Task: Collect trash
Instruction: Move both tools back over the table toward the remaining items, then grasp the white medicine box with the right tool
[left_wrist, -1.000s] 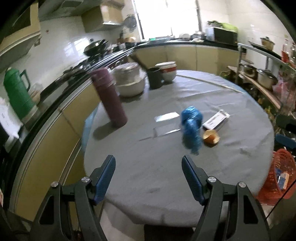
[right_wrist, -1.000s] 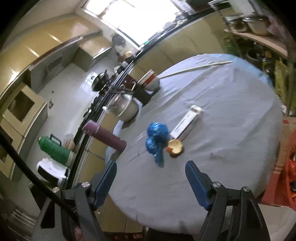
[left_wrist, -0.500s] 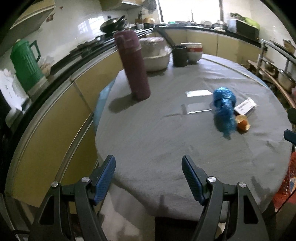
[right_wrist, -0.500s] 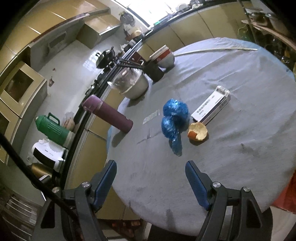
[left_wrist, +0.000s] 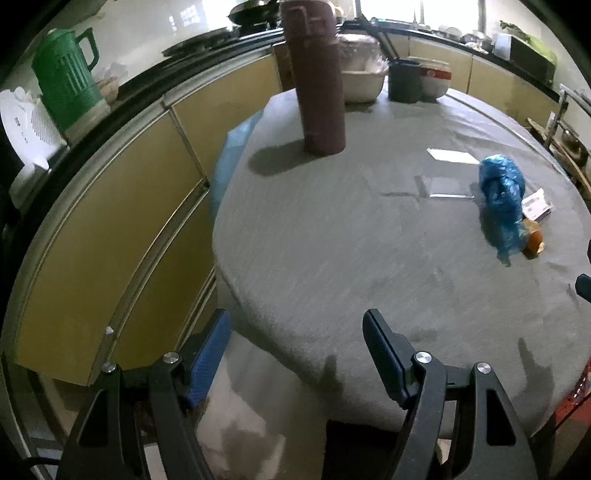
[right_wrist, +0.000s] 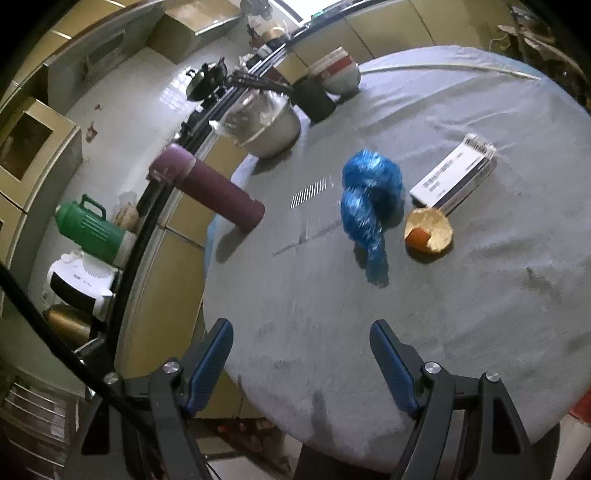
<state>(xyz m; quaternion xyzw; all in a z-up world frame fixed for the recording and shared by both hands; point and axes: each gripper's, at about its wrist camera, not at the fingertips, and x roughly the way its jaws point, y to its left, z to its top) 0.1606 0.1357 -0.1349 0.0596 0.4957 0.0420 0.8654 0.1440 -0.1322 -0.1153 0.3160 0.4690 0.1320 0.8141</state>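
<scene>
Round table (left_wrist: 332, 258) nearer both open tools than before, kitchen counter (left_wrist: 147, 92) alongside.

Three trash items are grouped on the counter (right_wrist: 461, 314): a knotted bag (right_wrist: 369, 195) is set left of a box (right_wrist: 456, 175), with a fruit peel (right_wrist: 428, 230) just in front of the box, right of the bag's tail. A flask (right_wrist: 210, 186) is stood upright well left of the bag. A covered bowl (right_wrist: 264, 123), a cup (right_wrist: 314, 98) and stacked bowls (right_wrist: 338, 72) are lined along the far edge. A jug (right_wrist: 90, 227) is placed on the ledge beyond.
</scene>
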